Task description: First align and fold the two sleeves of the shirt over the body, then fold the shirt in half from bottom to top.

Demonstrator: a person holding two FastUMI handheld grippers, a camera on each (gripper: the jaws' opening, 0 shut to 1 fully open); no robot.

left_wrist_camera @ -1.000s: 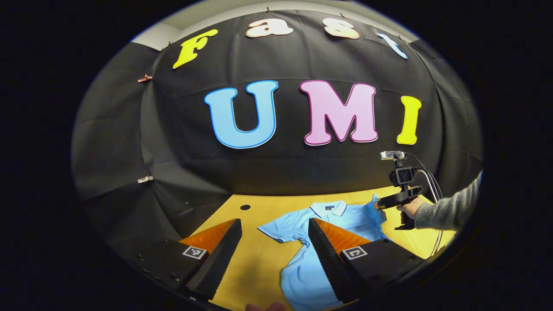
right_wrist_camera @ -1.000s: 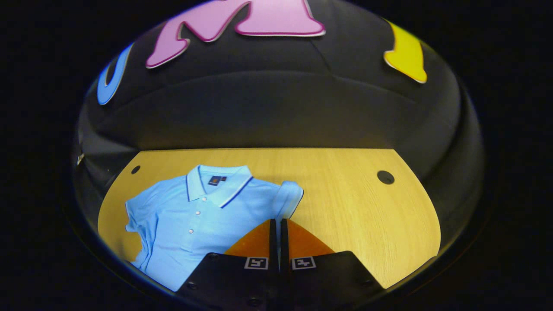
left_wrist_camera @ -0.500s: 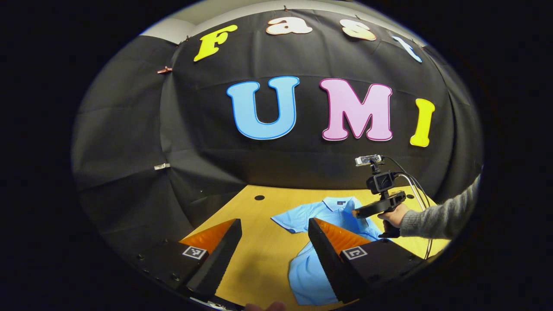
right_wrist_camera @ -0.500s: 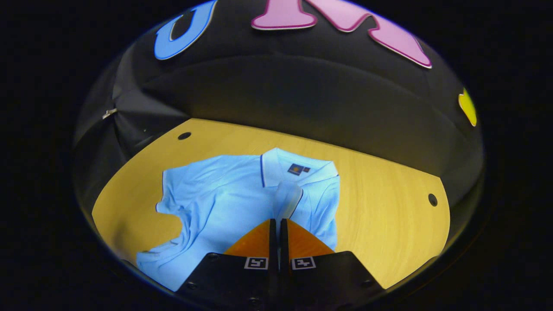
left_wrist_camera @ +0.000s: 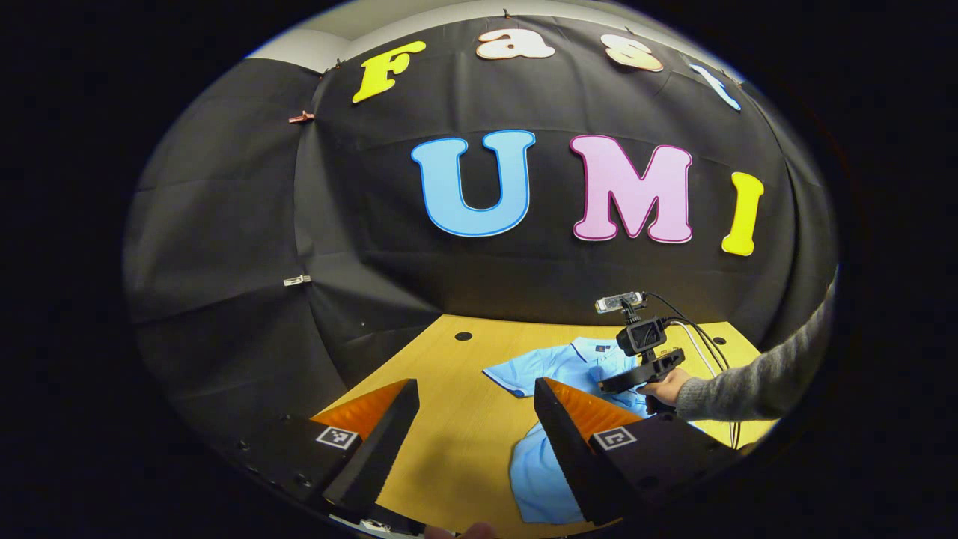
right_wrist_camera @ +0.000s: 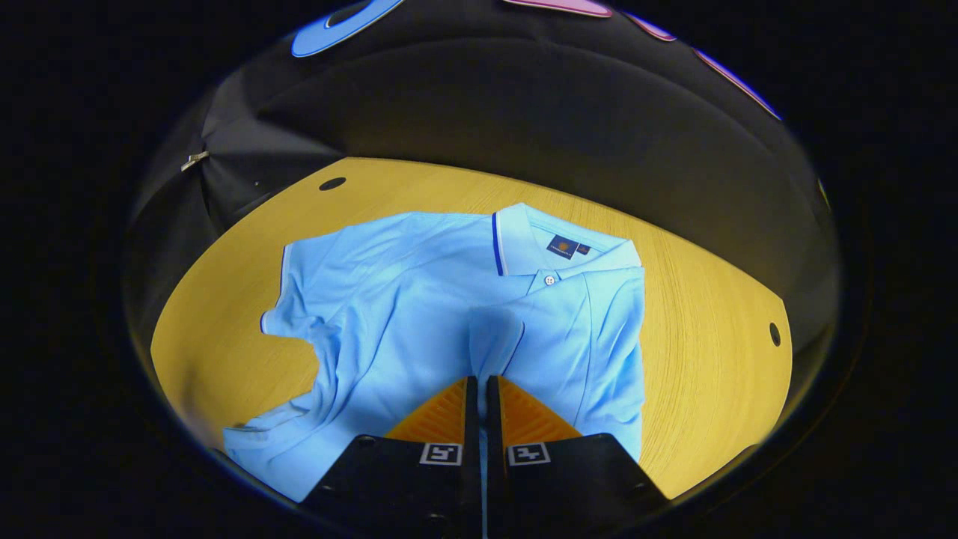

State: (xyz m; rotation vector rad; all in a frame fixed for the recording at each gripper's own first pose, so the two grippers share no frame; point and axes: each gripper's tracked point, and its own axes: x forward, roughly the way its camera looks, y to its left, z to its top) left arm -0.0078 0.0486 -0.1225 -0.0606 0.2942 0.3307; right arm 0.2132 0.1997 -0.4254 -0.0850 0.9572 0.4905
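A light blue polo shirt (right_wrist_camera: 397,314) lies face up on the wooden table (right_wrist_camera: 703,352), collar toward the booth wall. My right gripper (right_wrist_camera: 480,382) is shut on the cuff of one sleeve (right_wrist_camera: 494,340), which is drawn over the shirt's chest below the collar (right_wrist_camera: 557,251). The other sleeve (right_wrist_camera: 299,292) lies spread out to the left. In the left gripper view my left gripper (left_wrist_camera: 475,389) is open and empty above the table, left of the shirt (left_wrist_camera: 546,367). The right gripper (left_wrist_camera: 636,370) appears there over the shirt, held by a hand in a grey sleeve.
The table has round cable holes (right_wrist_camera: 332,183) near its far corners. Black cloth walls close the booth behind and to the sides. A cable (left_wrist_camera: 703,344) runs from the right gripper toward the table's right edge. Bare wood (left_wrist_camera: 456,442) lies left of the shirt.
The right gripper carried the pinched sleeve from beside the shirt leftward over the chest and lowered toward it. The left gripper view shifted slightly; its jaws stayed open.
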